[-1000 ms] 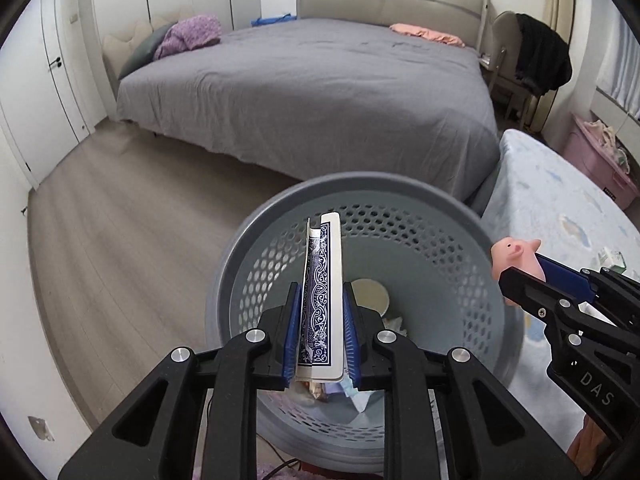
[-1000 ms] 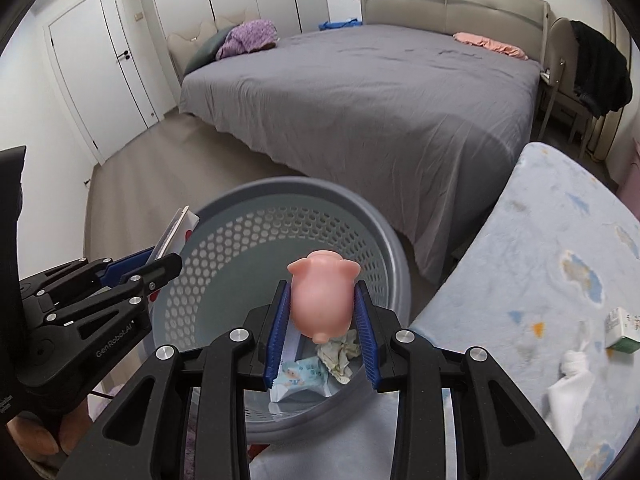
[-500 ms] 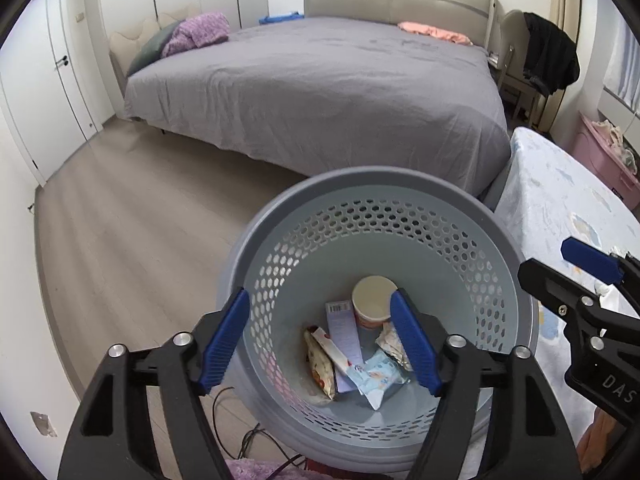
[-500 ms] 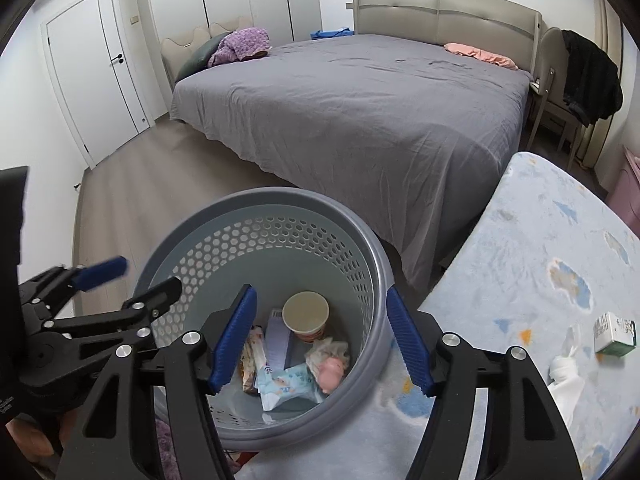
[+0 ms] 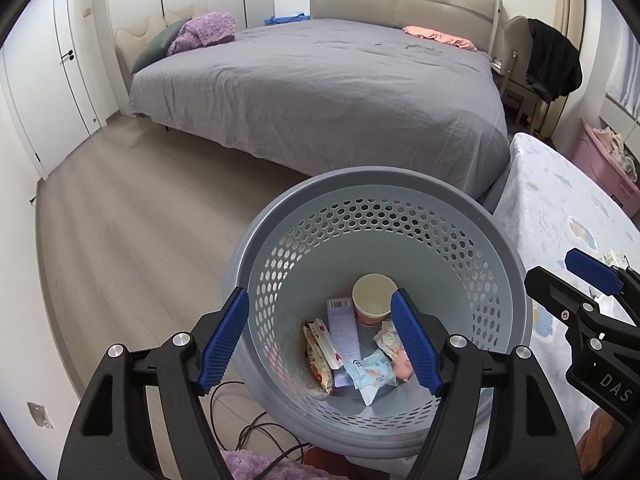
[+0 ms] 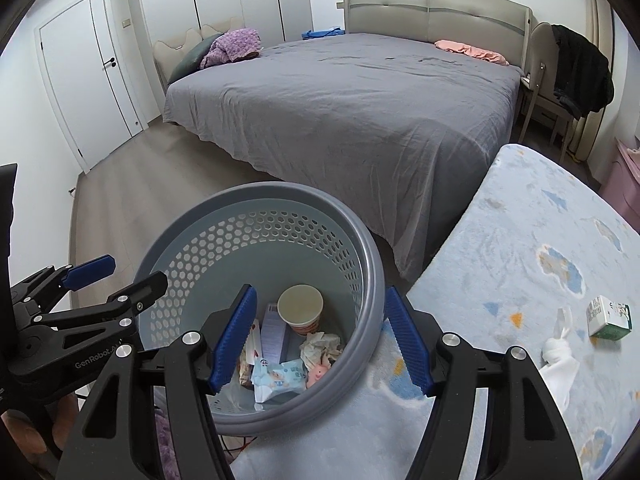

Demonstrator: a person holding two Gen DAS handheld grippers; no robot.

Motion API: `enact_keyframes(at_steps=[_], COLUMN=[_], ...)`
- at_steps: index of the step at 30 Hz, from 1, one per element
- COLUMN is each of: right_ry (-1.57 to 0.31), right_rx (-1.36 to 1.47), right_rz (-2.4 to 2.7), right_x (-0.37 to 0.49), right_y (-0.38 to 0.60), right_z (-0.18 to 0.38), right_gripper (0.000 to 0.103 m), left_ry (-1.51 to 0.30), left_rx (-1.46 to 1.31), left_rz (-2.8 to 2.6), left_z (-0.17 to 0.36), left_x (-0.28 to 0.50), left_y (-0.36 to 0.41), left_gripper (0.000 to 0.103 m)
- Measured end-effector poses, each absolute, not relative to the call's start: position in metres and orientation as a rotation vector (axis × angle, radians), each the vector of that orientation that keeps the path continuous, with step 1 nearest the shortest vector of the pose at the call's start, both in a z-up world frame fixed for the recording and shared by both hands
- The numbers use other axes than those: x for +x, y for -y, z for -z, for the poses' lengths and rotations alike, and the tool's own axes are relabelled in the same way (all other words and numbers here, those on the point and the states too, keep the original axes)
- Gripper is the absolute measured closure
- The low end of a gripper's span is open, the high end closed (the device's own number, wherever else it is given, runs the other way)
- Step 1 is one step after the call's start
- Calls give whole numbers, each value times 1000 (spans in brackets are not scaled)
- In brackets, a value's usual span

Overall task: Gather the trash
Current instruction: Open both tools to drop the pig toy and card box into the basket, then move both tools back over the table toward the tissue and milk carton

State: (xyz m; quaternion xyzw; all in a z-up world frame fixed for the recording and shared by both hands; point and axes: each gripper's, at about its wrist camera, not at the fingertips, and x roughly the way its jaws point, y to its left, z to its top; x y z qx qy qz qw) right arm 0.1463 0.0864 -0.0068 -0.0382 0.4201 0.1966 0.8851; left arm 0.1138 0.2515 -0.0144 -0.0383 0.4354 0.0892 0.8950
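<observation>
A grey perforated trash basket (image 5: 380, 184) stands on the floor by the table; it also shows in the right wrist view (image 6: 280, 196). Inside lie a paper cup (image 5: 372, 294), a card box (image 5: 343, 324), a snack wrapper (image 5: 318, 350), a wet-wipe pack (image 5: 370, 374) and a pink pig toy (image 5: 402, 368). My left gripper (image 5: 320, 340) is open and empty above the basket. My right gripper (image 6: 318, 334) is open and empty over the basket's right rim. On the table lie a white tissue (image 6: 560, 360) and a small green-white carton (image 6: 608, 318).
A table with a light blue patterned cloth (image 6: 520, 248) stands right of the basket. A big grey bed (image 5: 320, 92) fills the back. Wood floor (image 5: 132, 220) lies to the left, with cables (image 5: 256, 432) near the basket's foot. A pink bin (image 5: 604, 168) is at far right.
One second ago my left gripper held a card box and my right held the pink pig. Both opened, and both things now lie in the basket.
</observation>
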Motion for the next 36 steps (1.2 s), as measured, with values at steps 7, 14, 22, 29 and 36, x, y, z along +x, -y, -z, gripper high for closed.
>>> enact_keyframes(at_steps=[7, 14, 22, 29, 36], right_ry=[-862, -846, -816, -801, -804], right_rx=[-72, -51, 13, 69, 110], right_rz=[-386, -337, -222, -80, 44], right_x=[137, 118, 91, 63, 47], right_y=[-78, -51, 16, 98, 179], right_z=[1, -5, -19, -27, -27], right_gripper=[38, 38, 38, 38, 38], left_ry=[-881, -867, -856, -864, -909], left_rx=[-76, -61, -26, 6, 36], left_rz=[-199, -173, -66, 51, 149], left_z=[7, -2, -11, -11, 4], left_x=[105, 97, 88, 87, 93], left_y=[-248, -229, -170, -101, -31], left_gripper=[27, 26, 26, 26, 26])
